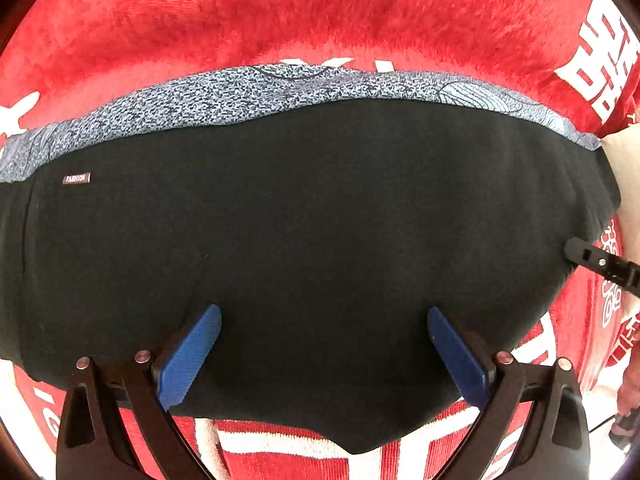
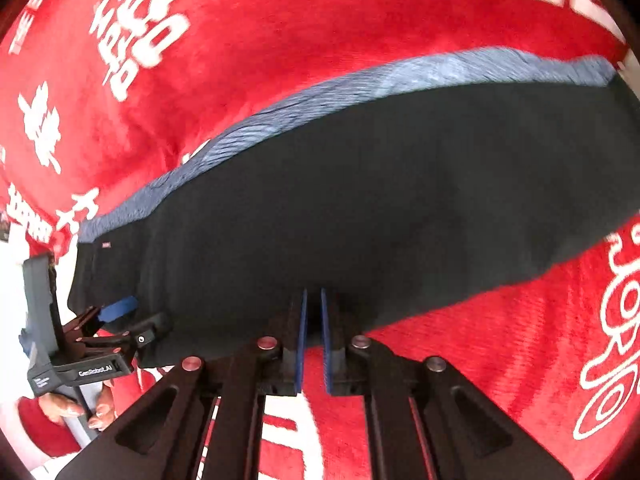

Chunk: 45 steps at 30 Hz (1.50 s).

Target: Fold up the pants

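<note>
Smooth black pants [image 1: 304,220] with a speckled grey band fill mid-frame on a fuzzy red blanket [image 1: 280,8]; left gripper [image 1: 324,354] gapes wide above them, right gripper [image 2: 313,340] nearly closed, empty.

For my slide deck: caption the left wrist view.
Left gripper open above black pants lying on a red blanket.

We see black pants [image 1: 312,220] with a small dark label [image 1: 76,179] lettered in white, and along their far edge a band of cloth [image 1: 200,100] speckled grey-blue and dark, with fine curved line drawings. Under them lies a red blanket [image 1: 320,12] printed with white characters and white leaf-like shapes. Both the left gripper [image 1: 324,356] and the right gripper [image 2: 313,340] are black with blue pads and silver rivets.
</note>
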Motion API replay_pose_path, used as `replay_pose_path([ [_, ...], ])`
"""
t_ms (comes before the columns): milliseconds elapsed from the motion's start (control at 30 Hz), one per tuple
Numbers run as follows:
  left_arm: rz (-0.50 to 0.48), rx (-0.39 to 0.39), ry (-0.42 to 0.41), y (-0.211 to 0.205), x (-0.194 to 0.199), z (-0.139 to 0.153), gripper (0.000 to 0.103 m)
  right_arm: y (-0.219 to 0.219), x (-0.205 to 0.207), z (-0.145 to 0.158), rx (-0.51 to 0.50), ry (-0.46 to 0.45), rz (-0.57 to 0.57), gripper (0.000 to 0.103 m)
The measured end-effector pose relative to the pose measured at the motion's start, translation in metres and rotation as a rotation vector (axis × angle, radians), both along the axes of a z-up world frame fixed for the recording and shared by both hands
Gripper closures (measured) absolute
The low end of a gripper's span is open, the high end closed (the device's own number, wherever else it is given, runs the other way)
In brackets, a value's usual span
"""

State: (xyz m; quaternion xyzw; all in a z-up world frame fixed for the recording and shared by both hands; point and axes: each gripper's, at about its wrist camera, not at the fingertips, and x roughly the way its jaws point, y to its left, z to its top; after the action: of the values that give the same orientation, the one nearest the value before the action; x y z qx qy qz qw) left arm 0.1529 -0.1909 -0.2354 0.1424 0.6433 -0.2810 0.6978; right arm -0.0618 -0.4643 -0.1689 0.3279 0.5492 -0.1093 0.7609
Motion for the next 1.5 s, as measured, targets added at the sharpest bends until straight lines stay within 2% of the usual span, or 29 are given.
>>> replay_pose_path([
  [200,0.007,0.046,-0.006,-0.018,0.012,-0.003,0.0,-0.021,-0.017,0.01,0.055,0.012,-0.066,0.092],
  [267,0.013,0.064,-0.015,-0.024,0.012,-0.001,0.0,-0.027,-0.03,0.014,0.065,0.017,-0.081,0.084],
  [333,0.023,0.081,-0.017,-0.031,0.012,-0.001,0.0,-0.03,-0.039,0.015,0.068,0.032,-0.104,0.067],
  [500,0.034,0.159,-0.04,-0.039,0.005,0.014,0.0,-0.04,-0.07,0.017,0.099,0.046,-0.16,0.06],
  [600,0.031,0.154,-0.056,-0.059,-0.004,0.029,0.0,-0.045,-0.087,0.017,0.123,0.053,-0.184,0.054],
  [833,0.002,0.122,-0.063,-0.119,-0.028,0.046,0.0,-0.05,-0.106,0.016,0.154,0.061,-0.21,0.054],
  [1000,-0.003,0.131,-0.08,-0.161,-0.039,0.046,0.0,-0.072,-0.107,0.03,0.101,0.014,-0.227,0.054],
  [1167,-0.019,0.156,-0.1,-0.195,-0.046,0.042,0.0,-0.109,-0.089,0.037,0.016,-0.007,-0.241,0.057],
  [1300,-0.047,0.173,-0.113,-0.207,-0.052,0.04,0.0,-0.143,-0.063,0.038,-0.053,-0.013,-0.233,0.057],
  [1400,-0.053,0.186,-0.107,-0.213,-0.054,0.037,0.0,-0.162,-0.048,0.029,-0.085,0.009,-0.21,0.057],
  [1500,-0.045,0.199,-0.102,-0.216,-0.054,0.033,0.0,-0.176,-0.043,0.013,-0.093,0.072,-0.204,0.057],
])
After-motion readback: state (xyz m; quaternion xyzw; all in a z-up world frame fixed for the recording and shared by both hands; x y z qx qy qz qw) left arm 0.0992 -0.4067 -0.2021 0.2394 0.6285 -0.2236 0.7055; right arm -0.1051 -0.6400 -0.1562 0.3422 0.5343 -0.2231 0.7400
